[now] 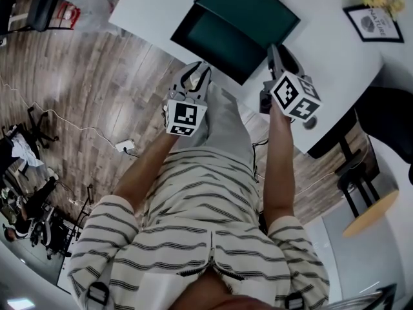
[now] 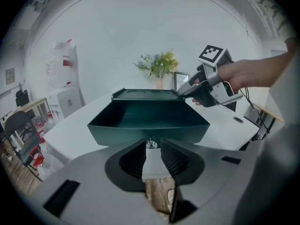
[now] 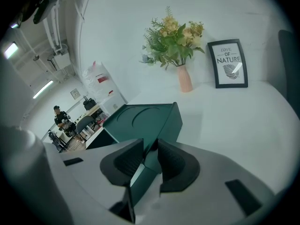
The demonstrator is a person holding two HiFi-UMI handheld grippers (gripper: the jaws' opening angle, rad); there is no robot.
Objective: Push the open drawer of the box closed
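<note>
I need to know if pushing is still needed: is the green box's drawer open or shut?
Open. The drawer juts out of the box, its empty inside showing in the left gripper view.

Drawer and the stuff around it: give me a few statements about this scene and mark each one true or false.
1. The drawer is pulled out of the green box. True.
2. The drawer is full of things. False: its inside looks bare in the left gripper view.
3. A vase of flowers stands on the table behind the box. True.
4. The left gripper has its fingers closed on the drawer's knob. False: the fingers stand apart, and the knob shows in the gap at their tips.
5. The framed picture lies on the floor. False: it stands upright on the table beside the vase.
</note>
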